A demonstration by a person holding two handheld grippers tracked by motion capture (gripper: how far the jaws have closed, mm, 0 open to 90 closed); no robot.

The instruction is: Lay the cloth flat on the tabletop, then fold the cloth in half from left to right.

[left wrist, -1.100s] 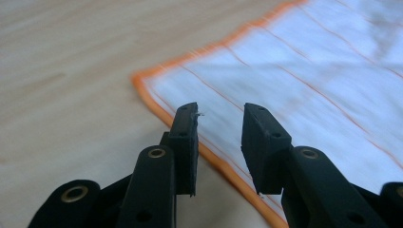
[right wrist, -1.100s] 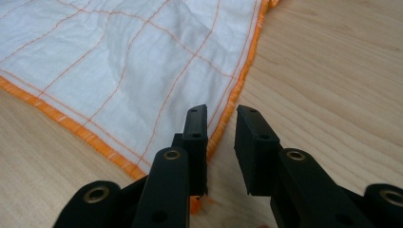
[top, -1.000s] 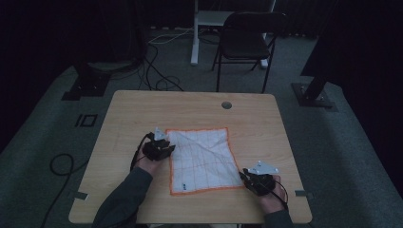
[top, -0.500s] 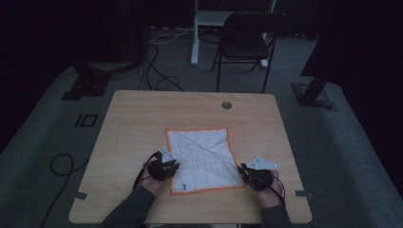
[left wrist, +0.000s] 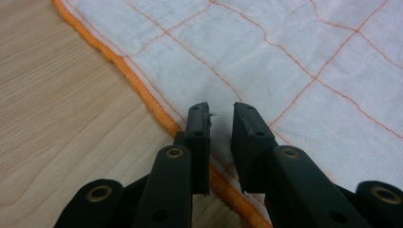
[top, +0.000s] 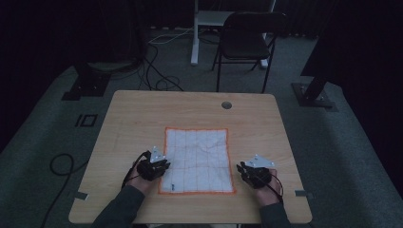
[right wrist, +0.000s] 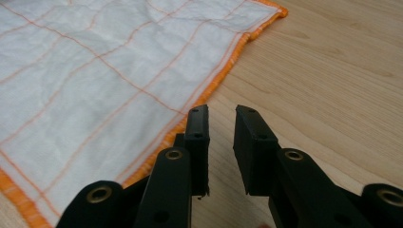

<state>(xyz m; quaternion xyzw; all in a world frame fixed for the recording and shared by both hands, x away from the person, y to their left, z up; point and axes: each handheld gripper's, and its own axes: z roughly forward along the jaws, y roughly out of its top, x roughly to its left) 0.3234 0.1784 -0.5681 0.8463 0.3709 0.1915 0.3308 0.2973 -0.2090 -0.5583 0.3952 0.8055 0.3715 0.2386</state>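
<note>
A white cloth (top: 197, 159) with an orange grid and orange hem lies flat on the wooden table (top: 142, 114). My left gripper (top: 161, 166) is at the cloth's left edge near its near corner. In the left gripper view its jaws (left wrist: 221, 107) hover over the hem and cloth (left wrist: 285, 57); they have just been closing to a narrow gap, with nothing pinched between them. My right gripper (top: 243, 170) sits just right of the cloth's near right side. Its jaws (right wrist: 222, 110) stand narrowly apart over bare wood beside the cloth's hem (right wrist: 209, 90).
A round cable hole (top: 226, 105) is near the table's far edge. Beyond the table stand a dark chair (top: 247, 42) and a white post (top: 195, 33), with cables (top: 157, 80) on the floor and black stand bases (top: 313, 95) at the sides.
My left hand has slid along the cloth's left edge toward the near side of the table and sunk a little. The right hand has stayed put.
</note>
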